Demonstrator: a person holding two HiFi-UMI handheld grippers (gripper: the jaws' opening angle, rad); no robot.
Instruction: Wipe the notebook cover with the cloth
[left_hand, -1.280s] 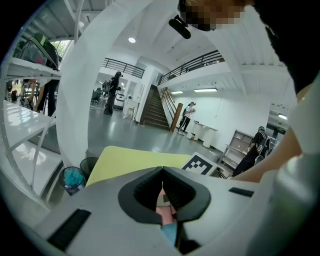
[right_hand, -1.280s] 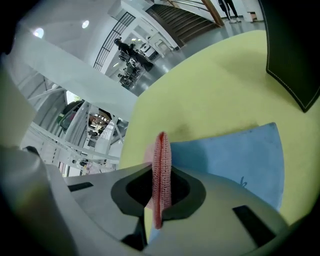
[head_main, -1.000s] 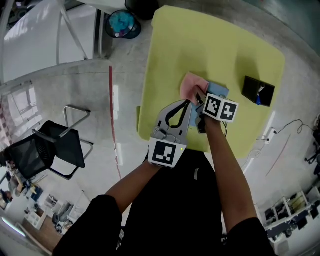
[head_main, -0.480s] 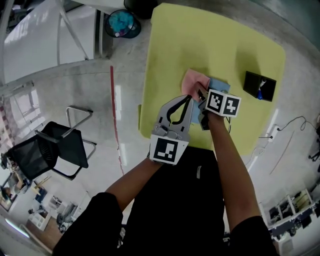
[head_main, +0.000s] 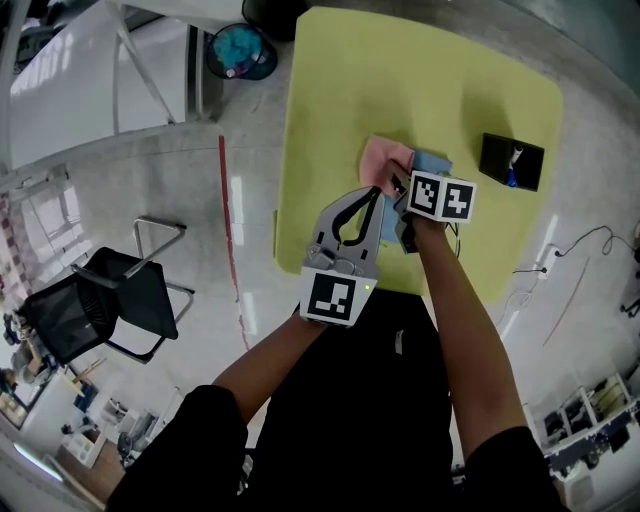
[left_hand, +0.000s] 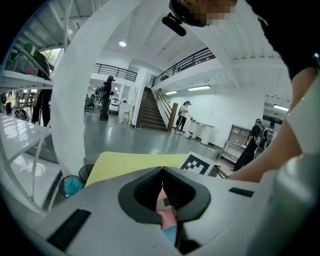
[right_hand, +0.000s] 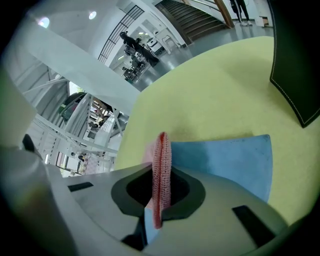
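Two tools: left tool (head_main: 380, 202) jaws together, nothing pinched, tips by the near end of the notebook (head_main: 433, 163); right tool (head_main: 398, 186) clenched on the cloth (right_hand: 161, 165).
Cloth: pink knit, soft, limp, light; held at a fold, draped over the notebook's left part.
Notebook: blue, flat, likely light and prone to sliding, so it wants steadying at the near end; lies mid-desk (head_main: 420, 80), towards the near edge.
Long axis: seemingly near-to-far, slightly tilted.
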